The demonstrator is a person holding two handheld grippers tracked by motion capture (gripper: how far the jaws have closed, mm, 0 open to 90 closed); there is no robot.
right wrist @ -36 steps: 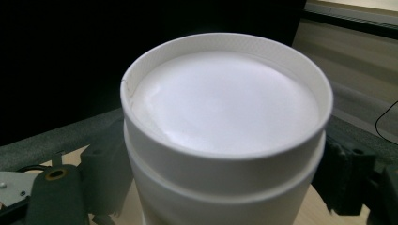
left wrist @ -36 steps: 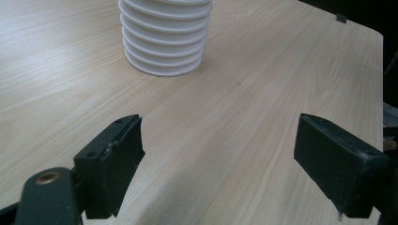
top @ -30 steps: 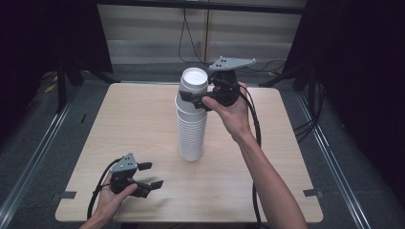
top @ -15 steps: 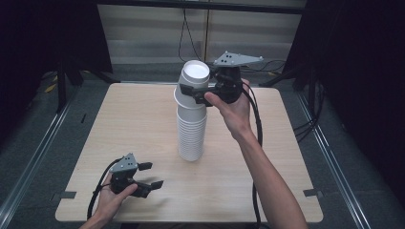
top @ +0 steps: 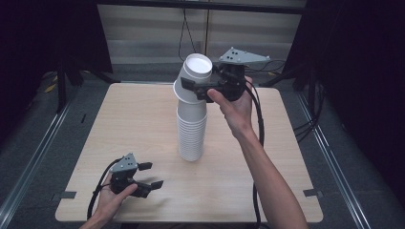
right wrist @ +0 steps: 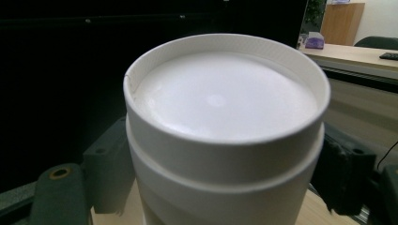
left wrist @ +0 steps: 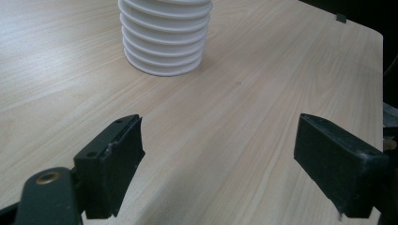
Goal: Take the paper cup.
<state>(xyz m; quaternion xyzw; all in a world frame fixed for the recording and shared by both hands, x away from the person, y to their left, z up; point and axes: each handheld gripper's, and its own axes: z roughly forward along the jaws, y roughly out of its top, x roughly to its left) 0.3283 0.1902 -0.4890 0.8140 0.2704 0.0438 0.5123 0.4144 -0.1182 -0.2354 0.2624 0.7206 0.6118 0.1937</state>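
Observation:
A tall stack of upside-down white cups [top: 191, 133] stands at the middle of the wooden table [top: 119, 124]. My right gripper [top: 193, 90] is shut on the top cup [top: 195, 76], which leans off the stack's axis with its base turned up and to the right. In the right gripper view that top cup [right wrist: 225, 122] sits between the two black jaws, and the right gripper [right wrist: 220, 187] squeezes its sides. My left gripper [top: 151, 174] rests open near the table's front left corner, with nothing in it. The left gripper [left wrist: 218, 154] faces the stack's bottom cups [left wrist: 164, 42].
Bare wood lies between the left gripper and the stack. The right forearm [top: 267, 171] reaches across the table's right half. Black cables [top: 260, 124] trail from the right gripper. Dark curtains and a grey floor surround the table.
The right gripper has lifted and tipped the top cup, so it now leans away from the stack instead of sitting straight. The left gripper has stayed put.

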